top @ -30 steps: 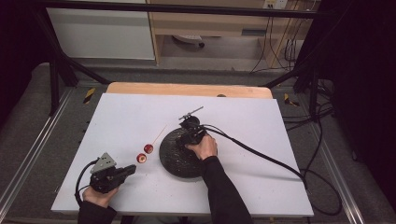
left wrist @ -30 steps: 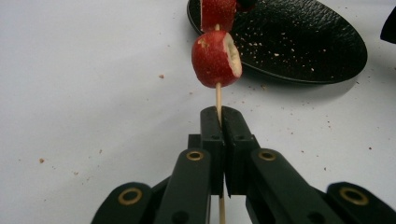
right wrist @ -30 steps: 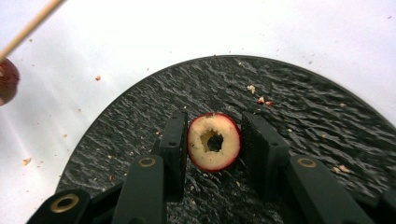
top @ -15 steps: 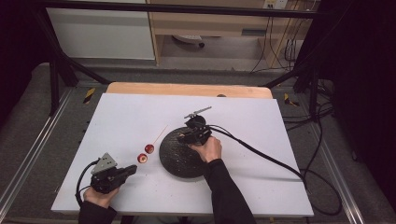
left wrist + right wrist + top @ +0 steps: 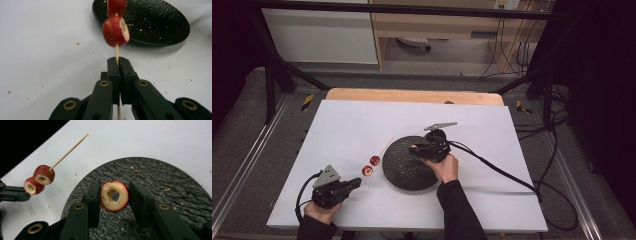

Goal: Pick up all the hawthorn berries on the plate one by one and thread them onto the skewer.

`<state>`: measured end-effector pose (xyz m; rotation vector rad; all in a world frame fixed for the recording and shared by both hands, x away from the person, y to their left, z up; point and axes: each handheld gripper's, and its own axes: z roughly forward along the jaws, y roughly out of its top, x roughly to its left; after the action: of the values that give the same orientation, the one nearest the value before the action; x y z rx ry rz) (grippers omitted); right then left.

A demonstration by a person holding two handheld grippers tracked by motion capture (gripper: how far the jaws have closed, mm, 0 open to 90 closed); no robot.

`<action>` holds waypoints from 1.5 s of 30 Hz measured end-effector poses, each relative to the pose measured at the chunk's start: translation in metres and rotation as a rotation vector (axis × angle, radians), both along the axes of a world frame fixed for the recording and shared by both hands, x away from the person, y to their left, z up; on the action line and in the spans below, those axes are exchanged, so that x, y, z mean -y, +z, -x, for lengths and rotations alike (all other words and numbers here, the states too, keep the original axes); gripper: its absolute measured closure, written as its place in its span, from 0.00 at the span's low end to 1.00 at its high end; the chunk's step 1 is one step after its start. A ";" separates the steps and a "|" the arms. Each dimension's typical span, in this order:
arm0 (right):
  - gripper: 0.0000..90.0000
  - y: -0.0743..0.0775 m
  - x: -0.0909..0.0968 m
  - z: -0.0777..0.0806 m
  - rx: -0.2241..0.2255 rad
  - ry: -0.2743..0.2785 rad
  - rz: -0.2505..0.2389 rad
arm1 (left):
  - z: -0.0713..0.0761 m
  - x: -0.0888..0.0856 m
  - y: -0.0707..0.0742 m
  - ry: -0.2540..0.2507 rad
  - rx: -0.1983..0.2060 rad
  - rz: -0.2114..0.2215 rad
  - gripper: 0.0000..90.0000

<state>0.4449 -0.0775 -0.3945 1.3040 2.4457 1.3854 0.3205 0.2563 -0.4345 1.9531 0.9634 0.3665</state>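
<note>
We clamp a thin wooden skewer (image 5: pixel 116 51) in our left gripper (image 5: pixel 117 60), jaws tight on the stick. Two cored red fruit pieces (image 5: pixel 40 180) sit threaded on it, pale flesh showing at their cut faces, its bare point slanting up beyond them. Our right gripper (image 5: pixel 114 195) pinches a third ring-shaped slice (image 5: pixel 114 195), red skin around cream flesh with a hole through the middle, above the black speckled plate (image 5: pixel 404 167) on the white table (image 5: pixel 352 120).
</note>
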 end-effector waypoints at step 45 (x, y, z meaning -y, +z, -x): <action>0.71 -0.028 0.042 0.046 0.137 -0.243 -0.484 | 0.009 0.043 -0.002 -0.052 0.033 0.010 0.98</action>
<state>0.3992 -0.1190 -0.4229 1.4639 1.8523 1.9890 0.3118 0.2133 -0.4361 1.9533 0.8897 0.3619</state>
